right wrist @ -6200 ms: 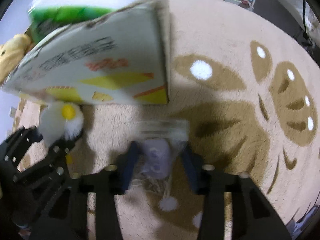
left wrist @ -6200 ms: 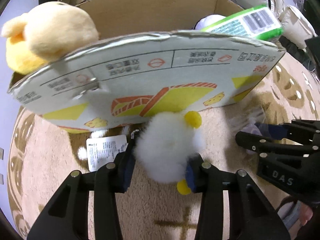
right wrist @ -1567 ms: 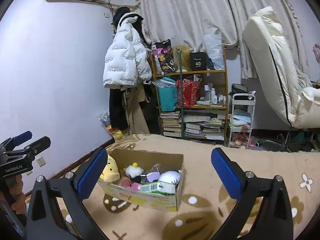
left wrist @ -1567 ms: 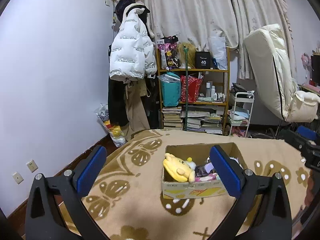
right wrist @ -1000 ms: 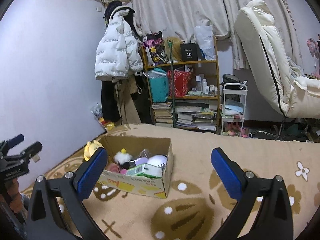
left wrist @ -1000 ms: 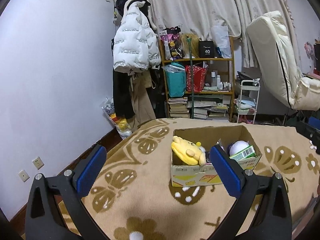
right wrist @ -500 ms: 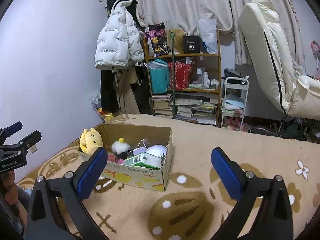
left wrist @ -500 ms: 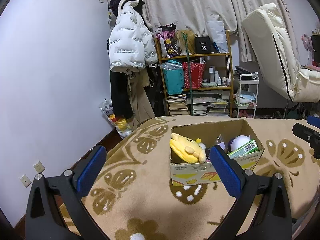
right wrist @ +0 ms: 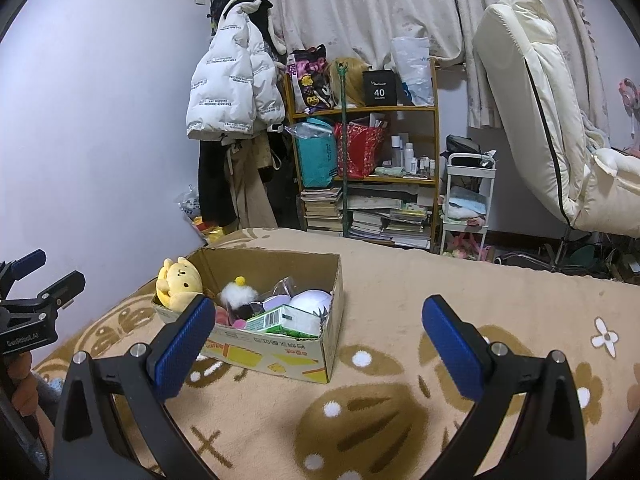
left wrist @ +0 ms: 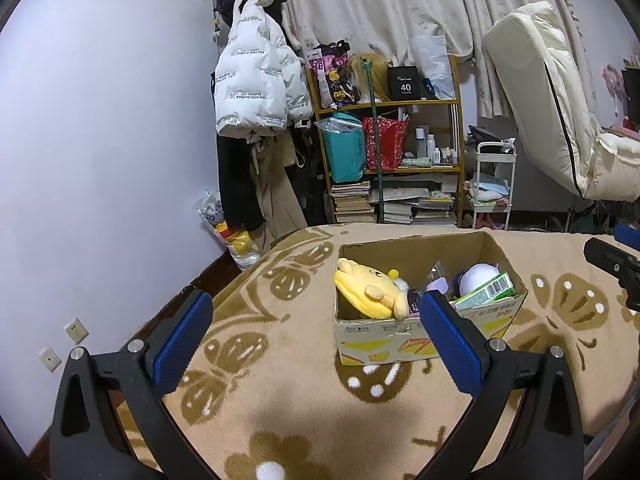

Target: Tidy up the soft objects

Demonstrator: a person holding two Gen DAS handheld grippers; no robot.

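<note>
Cardboard box [right wrist: 276,344] on patterned blanket [right wrist: 400,400], already holding yellow plush [left wrist: 370,290], white pompom toy [right wrist: 239,293], white round plush [right wrist: 310,304], green packet [right wrist: 280,319], bagged purple item [right wrist: 276,300]. Left hand-held gripper [left wrist: 316,344] and right hand-held gripper [right wrist: 316,346] both spread wide, empty, well back from box. Looks nearly or fully done: no loose soft objects visible on blanket.

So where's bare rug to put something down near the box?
Bare rug lies right of the cardboard box and in front of it, toward the right gripper. The box itself is crowded: yellow plush, white pompom, green packet.
</note>
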